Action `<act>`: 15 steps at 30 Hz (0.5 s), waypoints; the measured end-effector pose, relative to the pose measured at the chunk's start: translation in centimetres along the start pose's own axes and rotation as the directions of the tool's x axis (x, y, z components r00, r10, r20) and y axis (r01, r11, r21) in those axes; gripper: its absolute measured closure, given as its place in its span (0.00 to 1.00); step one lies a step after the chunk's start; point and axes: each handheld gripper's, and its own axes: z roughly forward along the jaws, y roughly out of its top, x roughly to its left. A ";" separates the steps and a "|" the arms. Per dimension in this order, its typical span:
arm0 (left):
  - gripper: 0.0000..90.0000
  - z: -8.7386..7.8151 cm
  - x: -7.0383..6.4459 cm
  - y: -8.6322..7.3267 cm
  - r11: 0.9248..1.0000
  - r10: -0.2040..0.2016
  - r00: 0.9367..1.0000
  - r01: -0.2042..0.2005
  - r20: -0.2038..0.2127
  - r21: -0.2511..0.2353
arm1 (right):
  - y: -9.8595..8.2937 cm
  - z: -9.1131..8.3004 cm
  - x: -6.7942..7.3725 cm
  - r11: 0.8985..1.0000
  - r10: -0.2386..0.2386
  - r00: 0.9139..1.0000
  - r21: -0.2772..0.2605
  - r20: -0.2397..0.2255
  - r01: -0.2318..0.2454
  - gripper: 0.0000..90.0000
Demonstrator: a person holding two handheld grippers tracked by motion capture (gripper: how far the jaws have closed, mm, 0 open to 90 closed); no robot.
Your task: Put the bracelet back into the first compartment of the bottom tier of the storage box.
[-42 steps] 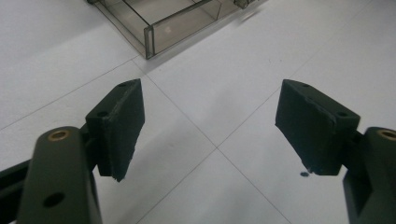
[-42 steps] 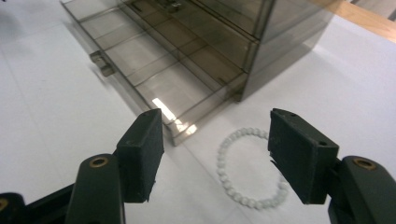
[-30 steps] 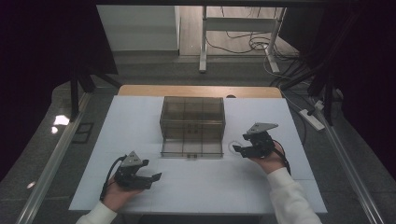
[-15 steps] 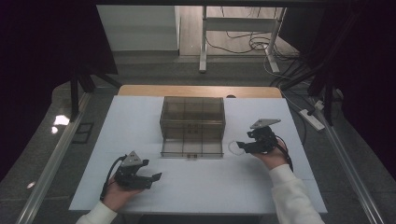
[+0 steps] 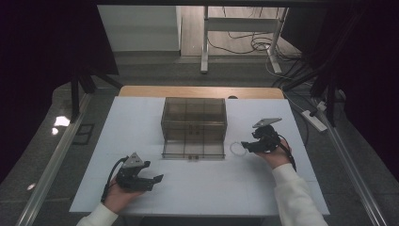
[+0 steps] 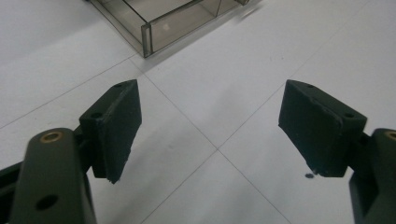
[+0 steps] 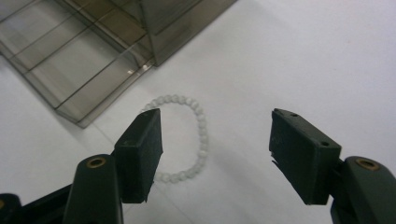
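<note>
White bead bracelet [image 7: 187,135], one, smoky drawer box [image 5: 194,126], one, two grippers

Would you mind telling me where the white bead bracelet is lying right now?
In the high view the bead bracelet lies flat on the white table, just right of the smoky clear drawer box, directly ahead of the open right gripper.

White table [image 5: 141,122], faint grid lines across its top, wooden strip along the far edge. Smoked clear drawer box [image 5: 194,123] standing mid-table, bottom drawer pulled out. White bead bracelet [image 5: 237,149] lying flat just right of that drawer.
</note>
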 end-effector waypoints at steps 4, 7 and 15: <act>0.24 0.0 0.0 0.0 1.000 -0.002 1.000 0.002 0.000 0.002 | 0.2 0.3 -0.2 1.000 0.003 1.000 0.014 -0.007 -0.003 0.38; 0.24 0.0 0.1 0.0 1.000 -0.002 1.000 0.002 0.000 0.003 | 0.3 0.8 -0.3 0.999 0.000 1.000 0.043 -0.009 0.000 0.38; 0.24 0.1 0.0 0.0 1.000 0.000 1.000 0.000 0.002 0.005 | 0.8 2.3 -0.2 0.994 -0.031 0.999 0.108 -0.017 0.032 0.38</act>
